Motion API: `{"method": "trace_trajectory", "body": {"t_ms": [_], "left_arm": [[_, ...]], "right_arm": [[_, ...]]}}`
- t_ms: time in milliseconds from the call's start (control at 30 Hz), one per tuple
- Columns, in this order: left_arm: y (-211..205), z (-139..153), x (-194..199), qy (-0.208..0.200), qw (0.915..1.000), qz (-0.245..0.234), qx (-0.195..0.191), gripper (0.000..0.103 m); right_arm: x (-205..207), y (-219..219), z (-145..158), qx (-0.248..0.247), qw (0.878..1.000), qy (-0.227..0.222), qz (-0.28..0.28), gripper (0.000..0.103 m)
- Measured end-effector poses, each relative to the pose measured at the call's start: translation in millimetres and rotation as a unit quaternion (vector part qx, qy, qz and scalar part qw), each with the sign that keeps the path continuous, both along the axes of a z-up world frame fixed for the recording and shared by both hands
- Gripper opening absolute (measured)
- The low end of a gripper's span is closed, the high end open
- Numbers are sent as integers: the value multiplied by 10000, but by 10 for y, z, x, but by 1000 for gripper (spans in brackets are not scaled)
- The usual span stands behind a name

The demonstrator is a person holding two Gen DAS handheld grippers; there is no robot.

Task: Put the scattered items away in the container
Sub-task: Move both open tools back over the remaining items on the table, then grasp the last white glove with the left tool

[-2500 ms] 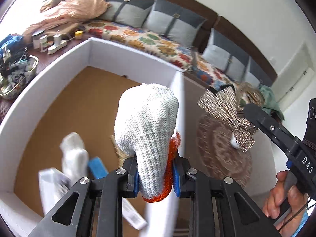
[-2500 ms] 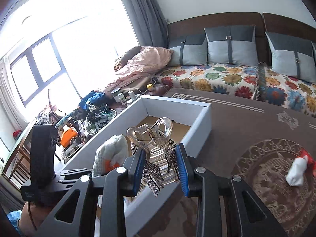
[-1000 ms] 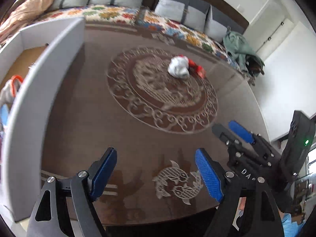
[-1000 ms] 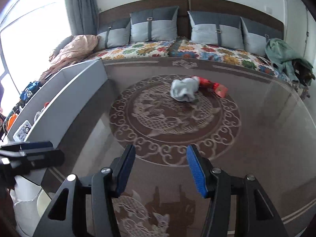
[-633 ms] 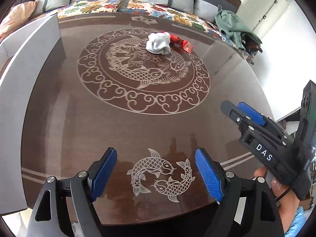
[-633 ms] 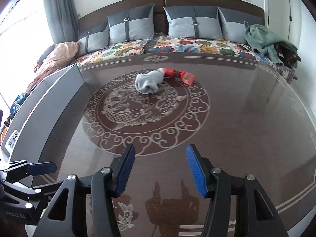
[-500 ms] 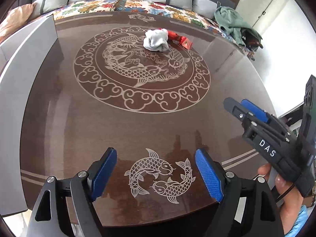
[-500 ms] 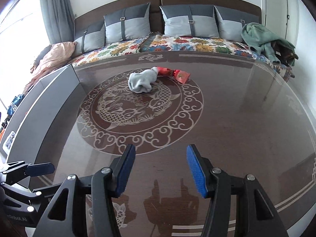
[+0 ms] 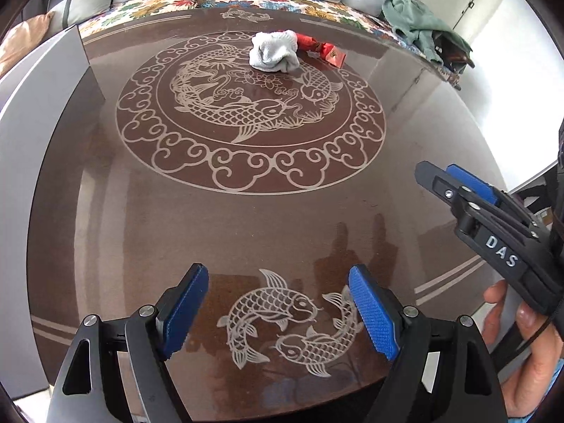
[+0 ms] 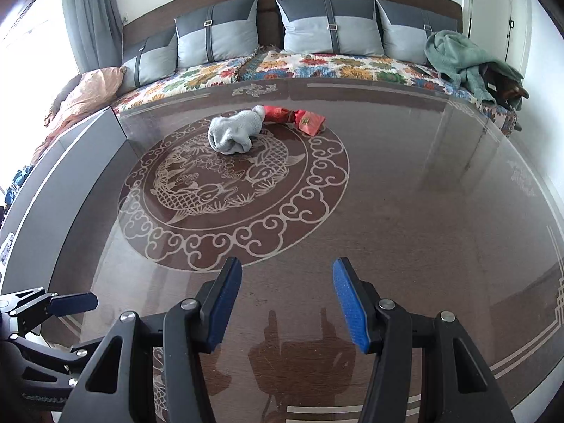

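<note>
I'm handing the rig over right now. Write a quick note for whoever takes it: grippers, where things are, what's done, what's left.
Left gripper: open, empty, low over the near edge of the table.
Right gripper: open, empty, also near the front edge.
Left on the table: a grey knitted glove and a red pouch, touching each other at the far side of the round pattern.
The box stands along the left edge; its inside barely shows.
To do: fetch glove and pouch and drop them in the box.

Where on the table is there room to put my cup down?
Nearly anywhere. The table is bare from the two open tools up to the fish circle, and all along the right side. Only the far middle is taken, where the grey sock touches the red pouch. The white box borders the left edge.
</note>
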State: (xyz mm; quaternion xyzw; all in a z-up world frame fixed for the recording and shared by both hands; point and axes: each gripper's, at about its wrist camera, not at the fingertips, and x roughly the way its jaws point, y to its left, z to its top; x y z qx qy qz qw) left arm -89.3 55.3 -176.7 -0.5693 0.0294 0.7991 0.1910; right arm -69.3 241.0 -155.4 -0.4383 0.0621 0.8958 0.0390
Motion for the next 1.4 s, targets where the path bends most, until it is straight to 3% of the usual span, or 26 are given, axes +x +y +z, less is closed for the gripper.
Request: {"method": "trace_trajectory", "body": {"t_ms": [267, 633, 800, 833, 900, 1133, 1400], "left_arm": [[60, -207, -55, -161, 9999, -58, -21, 81], [374, -183, -498, -43, 9991, -409, -76, 81], [364, -133, -713, -114, 9992, -364, 148, 82], [360, -107, -784, -145, 9991, -365, 172, 83], [359, -51, -944, -231, 9987, -397, 205, 103], [362, 387, -1774, -98, 9988, -334, 335, 103], [886, 263, -2391, -216, 9968, -741, -198, 103]], "right_arm": [[77, 111, -191, -271, 9996, -88, -71, 55], [248, 197, -413, -605, 9980, -172, -106, 55], [229, 212, -496, -817, 9964, -206, -75, 55], [226, 221, -497, -840, 9963, -192, -76, 55], [225, 245, -480, -873, 9960, -139, -94, 55], [234, 379, -492, -1082, 9935, -102, -326, 55], [214, 404, -517, -1177, 9925, -158, -282, 55]]}}
